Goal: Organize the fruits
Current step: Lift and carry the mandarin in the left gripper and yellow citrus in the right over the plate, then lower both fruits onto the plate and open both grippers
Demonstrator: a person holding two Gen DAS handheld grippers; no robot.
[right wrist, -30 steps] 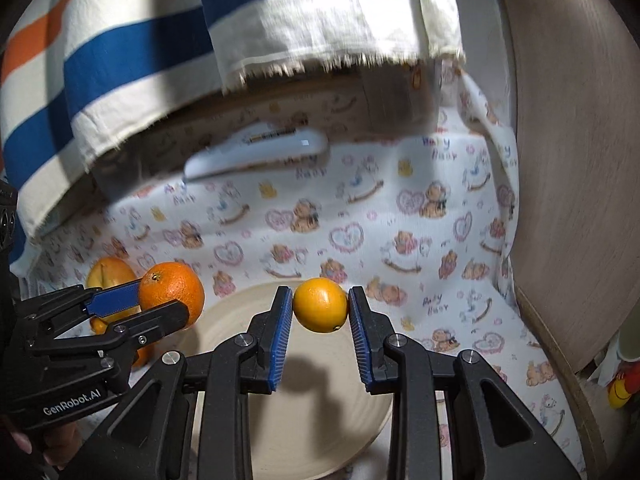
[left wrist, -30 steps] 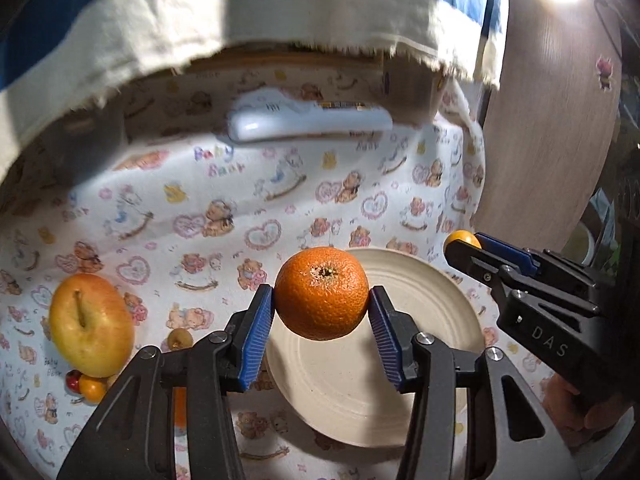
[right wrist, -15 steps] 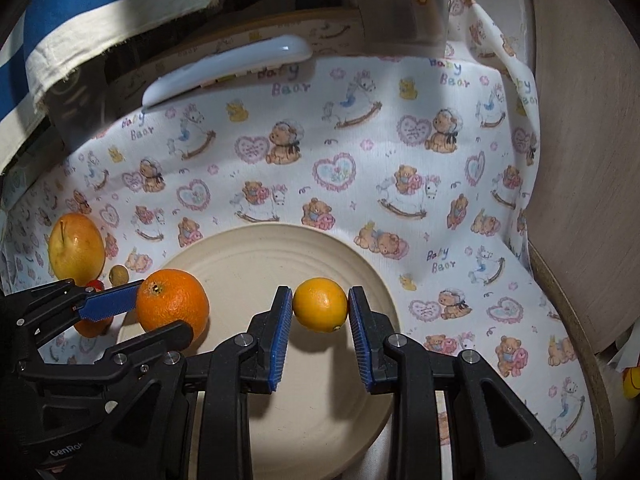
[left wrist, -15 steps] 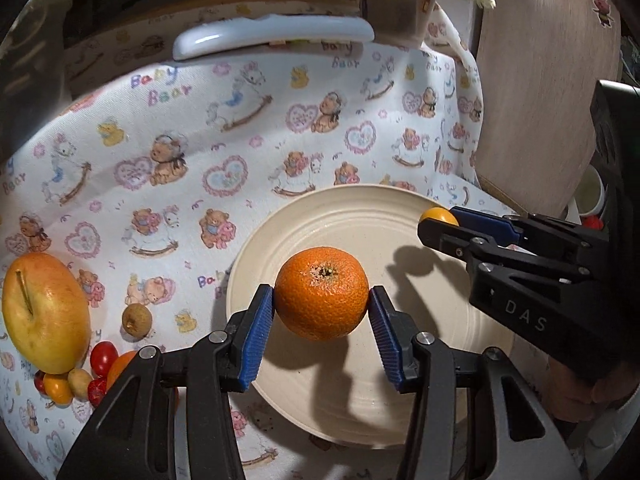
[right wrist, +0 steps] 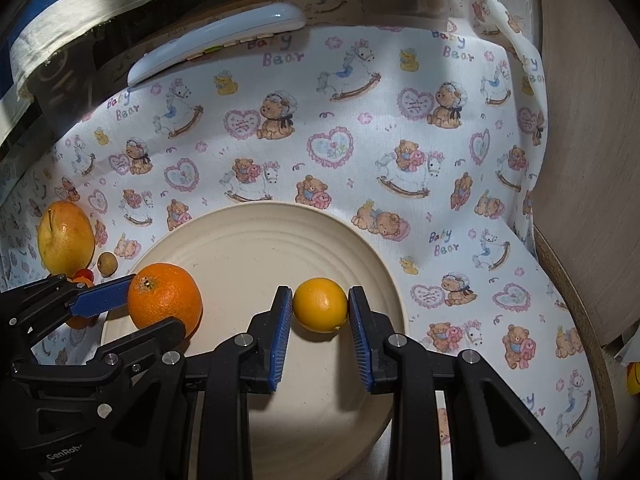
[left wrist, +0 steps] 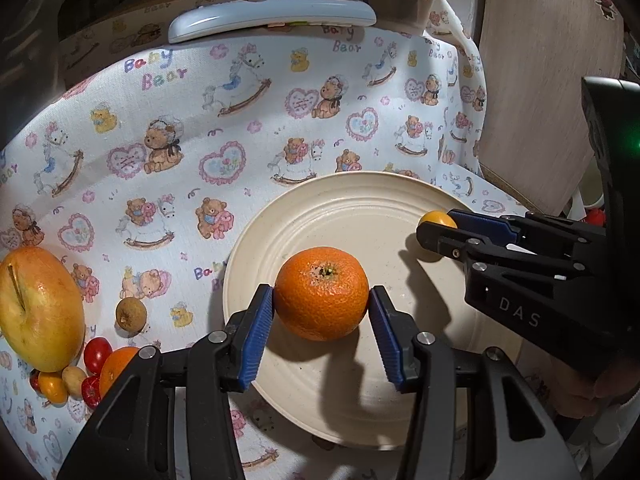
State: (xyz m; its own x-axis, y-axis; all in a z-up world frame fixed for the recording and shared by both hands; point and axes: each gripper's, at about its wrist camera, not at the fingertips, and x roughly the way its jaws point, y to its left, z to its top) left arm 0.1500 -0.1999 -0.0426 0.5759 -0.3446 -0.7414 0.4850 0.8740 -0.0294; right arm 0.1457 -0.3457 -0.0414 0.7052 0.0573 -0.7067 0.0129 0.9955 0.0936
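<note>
My left gripper [left wrist: 321, 300] is shut on a large orange [left wrist: 322, 293] and holds it low over the cream plate [left wrist: 348, 200]. The right gripper [right wrist: 320, 306] is shut on a small yellow-orange fruit [right wrist: 320, 305] over the same plate [right wrist: 248, 224], to the right of the left one. Each gripper shows in the other's view: the right gripper [left wrist: 436, 232] at the plate's right rim, the left gripper [right wrist: 160, 300] with its orange [right wrist: 165, 296] at the plate's left. Whether either fruit touches the plate I cannot tell.
An apple [left wrist: 38, 308], a small brown fruit [left wrist: 131, 314] and several cherry tomatoes and small oranges [left wrist: 80, 372] lie on the bear-print cloth [left wrist: 240, 128] left of the plate. A white remote [left wrist: 272, 18] lies at the back. A wooden panel [right wrist: 588, 120] stands on the right.
Both grippers came down with their fruits and tipped further downward, mostly in the first half second. The striped fabric left the top of both views and the plate looms larger.
</note>
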